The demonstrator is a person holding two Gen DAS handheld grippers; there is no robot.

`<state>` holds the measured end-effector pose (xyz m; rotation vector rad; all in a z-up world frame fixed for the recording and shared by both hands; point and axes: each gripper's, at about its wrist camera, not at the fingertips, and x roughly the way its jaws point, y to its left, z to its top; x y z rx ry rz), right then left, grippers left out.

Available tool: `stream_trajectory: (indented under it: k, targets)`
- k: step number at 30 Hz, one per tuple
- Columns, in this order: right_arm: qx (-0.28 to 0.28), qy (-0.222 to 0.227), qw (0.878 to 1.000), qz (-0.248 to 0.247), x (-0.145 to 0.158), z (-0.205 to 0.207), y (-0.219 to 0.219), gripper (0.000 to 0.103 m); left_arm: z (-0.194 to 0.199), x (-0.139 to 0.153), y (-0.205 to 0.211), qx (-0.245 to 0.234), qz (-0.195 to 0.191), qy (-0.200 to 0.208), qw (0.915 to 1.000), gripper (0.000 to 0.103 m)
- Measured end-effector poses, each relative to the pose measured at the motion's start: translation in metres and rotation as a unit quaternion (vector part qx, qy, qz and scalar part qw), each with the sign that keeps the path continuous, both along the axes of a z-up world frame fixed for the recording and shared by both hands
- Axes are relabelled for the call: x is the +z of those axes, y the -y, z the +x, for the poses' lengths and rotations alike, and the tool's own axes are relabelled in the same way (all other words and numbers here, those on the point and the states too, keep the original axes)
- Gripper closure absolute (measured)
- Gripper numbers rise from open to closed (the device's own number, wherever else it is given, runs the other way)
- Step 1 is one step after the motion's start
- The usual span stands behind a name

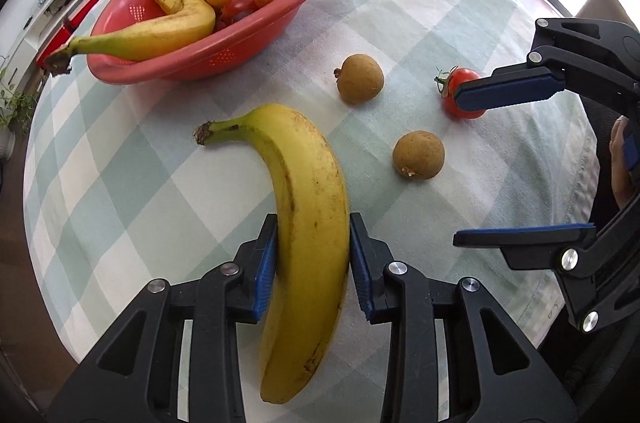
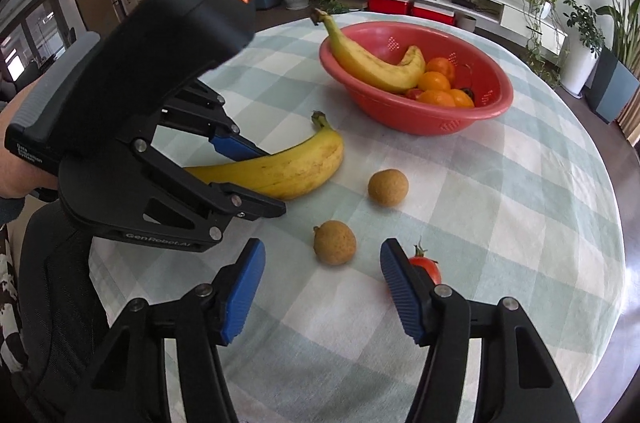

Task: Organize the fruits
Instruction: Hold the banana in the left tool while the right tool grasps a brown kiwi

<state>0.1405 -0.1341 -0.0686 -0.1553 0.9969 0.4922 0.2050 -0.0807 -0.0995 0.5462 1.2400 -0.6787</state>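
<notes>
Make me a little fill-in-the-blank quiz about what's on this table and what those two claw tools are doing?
1. The left gripper is closed around a ____ lying on the checked tablecloth.
2. The red basket already holds oranges, small dark fruit and one ____.
3. The right gripper is ____ and holds nothing.
4. Beside the right gripper's far finger sits a small red ____, near two round brown fruits.

Missing words: banana; banana; open; tomato
</notes>
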Motion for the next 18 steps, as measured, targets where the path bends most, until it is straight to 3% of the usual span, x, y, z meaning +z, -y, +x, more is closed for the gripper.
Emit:
stream_trajectory:
  k: [7, 12, 18]
  targets:
    - [0.023, -0.064, 0.997, -0.042, -0.012, 0.028, -0.017, 0.040, 0.005, -0.001, 0.001, 0.006, 0.025, -0.010, 0.9996, 0.060]
    - [0.033, -0.103, 0.993, -0.054, -0.024, 0.034, -0.015, 0.053, 0.011, -0.003, -0.002, 0.007, 0.018, -0.021, 0.9996, 0.059]
    - [0.044, -0.097, 0.993, -0.051, -0.024, 0.033, -0.013, 0.056, 0.019, -0.002, 0.002, 0.017, 0.020, -0.014, 0.9996, 0.058]
